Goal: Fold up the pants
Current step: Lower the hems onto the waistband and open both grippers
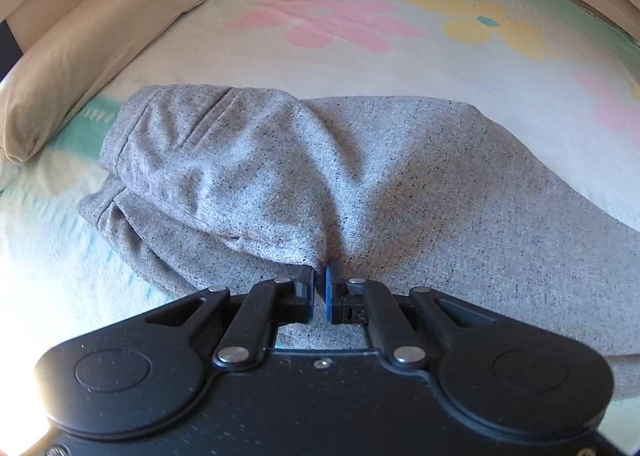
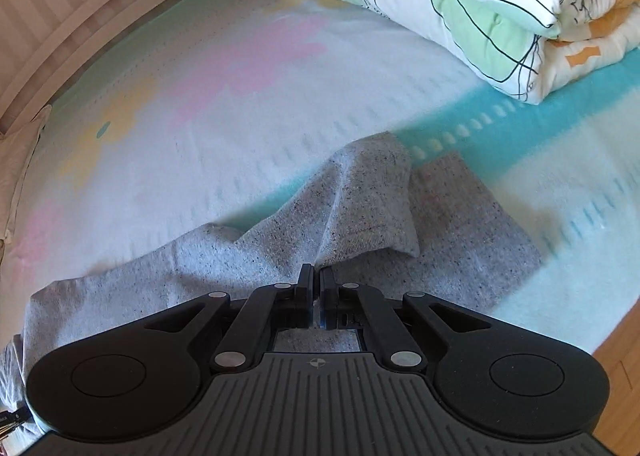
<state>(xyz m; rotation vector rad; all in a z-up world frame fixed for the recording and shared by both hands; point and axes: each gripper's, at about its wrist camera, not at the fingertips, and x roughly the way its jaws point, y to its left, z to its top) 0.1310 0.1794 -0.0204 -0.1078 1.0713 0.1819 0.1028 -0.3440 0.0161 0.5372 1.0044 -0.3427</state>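
Right now the grey speckled pants [image 1: 360,184] lie spread across a bed covered by a pale flowered sheet [image 1: 360,68], and both claws have hold of them. Seen from the left wrist, the left claw [image 1: 320,288] has its fingers pressed together on a pinch of grey fabric at the near edge of the garment, where a fold rises from the tips toward the far side; the waistband end bunches to the left, close to a long beige pillow [image 1: 100,56] that lies along the left edge of the bed. Seen from the right wrist, the right claw [image 2: 317,288] is likewise nipped tight on the grey cloth [image 2: 360,208], with one leg end lifted and draped over the other leg, which lies flat to the right on a teal stripe of the sheet [image 2: 240,128]. Farther off at the upper right sits a folded white quilt [image 2: 500,8] with green and orange patches.
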